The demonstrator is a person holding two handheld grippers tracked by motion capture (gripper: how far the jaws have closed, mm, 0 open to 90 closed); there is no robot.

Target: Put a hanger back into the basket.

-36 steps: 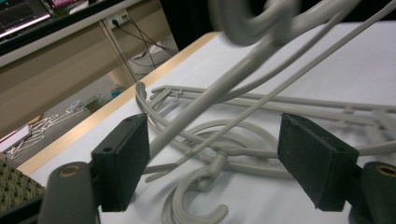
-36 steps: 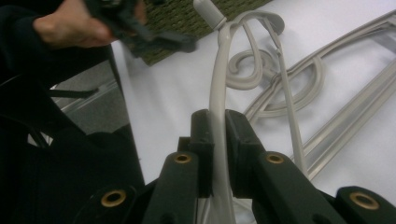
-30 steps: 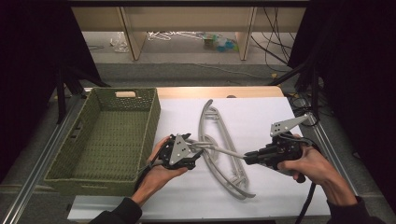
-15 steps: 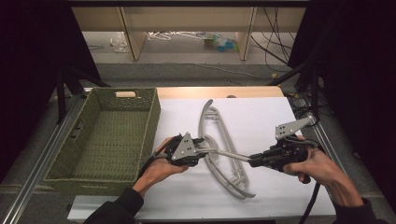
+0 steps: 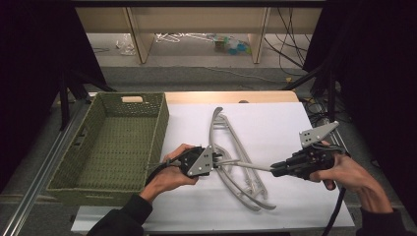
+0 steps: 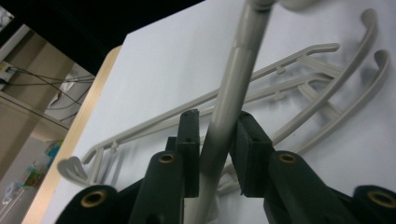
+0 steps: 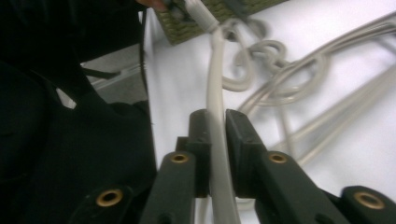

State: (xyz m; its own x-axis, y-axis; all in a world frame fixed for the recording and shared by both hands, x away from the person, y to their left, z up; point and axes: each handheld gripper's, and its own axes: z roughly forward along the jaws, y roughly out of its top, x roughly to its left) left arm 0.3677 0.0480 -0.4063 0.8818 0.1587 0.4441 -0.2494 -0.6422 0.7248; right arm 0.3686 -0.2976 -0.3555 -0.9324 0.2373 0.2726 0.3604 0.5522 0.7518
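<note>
1. The left gripper [image 5: 216,162] has just been closing, and in the left gripper view its pads [image 6: 189,140] now clamp one end of a grey hanger [image 5: 246,167].
2. The right gripper [image 5: 272,169] is clenched on the hanger's other end; the right gripper view shows its pads [image 7: 201,135] pinching the thin rod.
3. The held hanger spans between both grippers, just above the other hangers [image 5: 223,132] lying on the white worktop [image 5: 275,123], right of the green basket [image 5: 110,142].
4. Risk: its hook looks tangled with the hangers below, so lifting may drag them along.
5. Risk: uneven pulling could bend the thin plastic or let it slip free.
</note>
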